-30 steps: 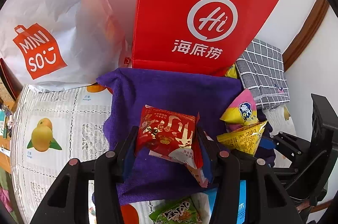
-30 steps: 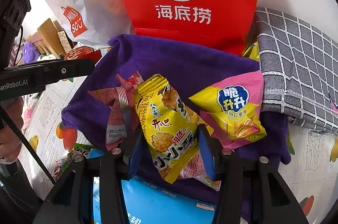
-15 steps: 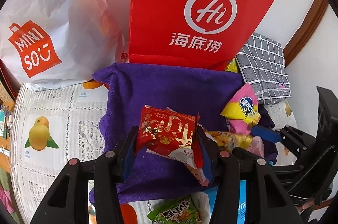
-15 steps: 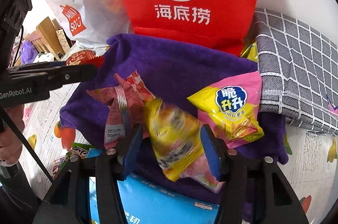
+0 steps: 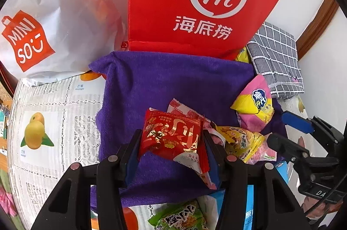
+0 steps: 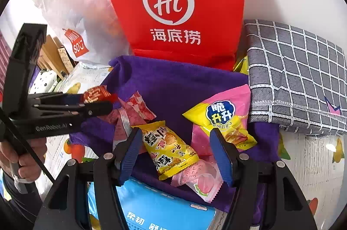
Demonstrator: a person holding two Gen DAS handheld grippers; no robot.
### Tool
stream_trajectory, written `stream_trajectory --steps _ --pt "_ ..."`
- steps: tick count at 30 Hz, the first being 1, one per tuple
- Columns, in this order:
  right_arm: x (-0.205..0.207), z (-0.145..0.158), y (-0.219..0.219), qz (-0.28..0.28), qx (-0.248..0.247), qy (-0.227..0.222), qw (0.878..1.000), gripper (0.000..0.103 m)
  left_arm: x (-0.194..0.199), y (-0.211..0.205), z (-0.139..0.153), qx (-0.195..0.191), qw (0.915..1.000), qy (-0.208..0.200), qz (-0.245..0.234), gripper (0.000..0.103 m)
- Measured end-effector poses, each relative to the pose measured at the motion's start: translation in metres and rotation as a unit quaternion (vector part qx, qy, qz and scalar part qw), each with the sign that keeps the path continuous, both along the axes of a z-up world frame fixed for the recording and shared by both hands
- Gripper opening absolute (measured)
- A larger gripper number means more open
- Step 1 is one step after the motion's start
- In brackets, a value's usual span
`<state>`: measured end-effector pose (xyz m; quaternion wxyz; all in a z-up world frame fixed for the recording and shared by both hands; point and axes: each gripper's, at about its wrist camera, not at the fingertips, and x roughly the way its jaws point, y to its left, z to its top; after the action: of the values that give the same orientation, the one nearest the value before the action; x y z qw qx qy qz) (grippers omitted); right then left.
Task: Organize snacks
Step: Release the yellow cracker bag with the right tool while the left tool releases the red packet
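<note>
My left gripper [image 5: 171, 139] is shut on a red snack packet [image 5: 171, 135] and holds it above the purple towel [image 5: 173, 82]. In the right wrist view the left gripper [image 6: 95, 103] is at the left, with the red packet [image 6: 95, 94] in it. My right gripper [image 6: 176, 140] is open. A yellow snack packet [image 6: 169, 148] lies on the towel between its fingers, on top of a pink peach packet [image 6: 199, 180]. A pink-and-yellow chip bag [image 6: 223, 117] lies just right of it. A pink-red packet [image 6: 134, 110] lies to the left.
A red Hi paper bag [image 5: 195, 2] stands behind the towel, a white Miniso bag [image 5: 43, 24] to its left. A folded grey checked cloth [image 6: 299, 78] lies at the right. A blue box [image 6: 156, 208] and a green snack packet [image 5: 180, 219] lie at the near edge.
My right gripper opened and let the yellow packet drop onto the towel. My left gripper kept its hold on the red packet and hardly moved.
</note>
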<state>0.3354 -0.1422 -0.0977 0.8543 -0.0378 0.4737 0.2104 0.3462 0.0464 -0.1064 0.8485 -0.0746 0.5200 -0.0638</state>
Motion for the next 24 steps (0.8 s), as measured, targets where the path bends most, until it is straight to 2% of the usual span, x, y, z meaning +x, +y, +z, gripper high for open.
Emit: stream_trajectory --steps 5,15,18,20,24 --pt "0.0 -0.001 0.001 0.001 0.002 0.005 1.0 0.064 0.001 -0.002 -0.002 0.004 1.0 0.005 -0.002 0.052" --pt "-0.002 0.0 0.005 0.008 0.002 0.007 1.0 0.064 0.0 0.004 -0.003 -0.013 0.9998 0.013 0.004 0.055" --pt "-0.002 0.0 0.004 0.007 0.003 0.008 1.0 0.064 -0.001 0.004 0.0 -0.008 0.9999 0.005 0.005 0.063" --pt "-0.003 0.0 0.004 0.007 0.003 0.007 1.0 0.064 -0.002 0.005 0.004 0.004 0.9999 -0.005 0.012 0.072" --pt "-0.003 0.001 0.004 0.007 0.003 0.007 1.0 0.064 -0.004 0.004 0.011 0.015 0.9996 -0.021 0.01 0.075"
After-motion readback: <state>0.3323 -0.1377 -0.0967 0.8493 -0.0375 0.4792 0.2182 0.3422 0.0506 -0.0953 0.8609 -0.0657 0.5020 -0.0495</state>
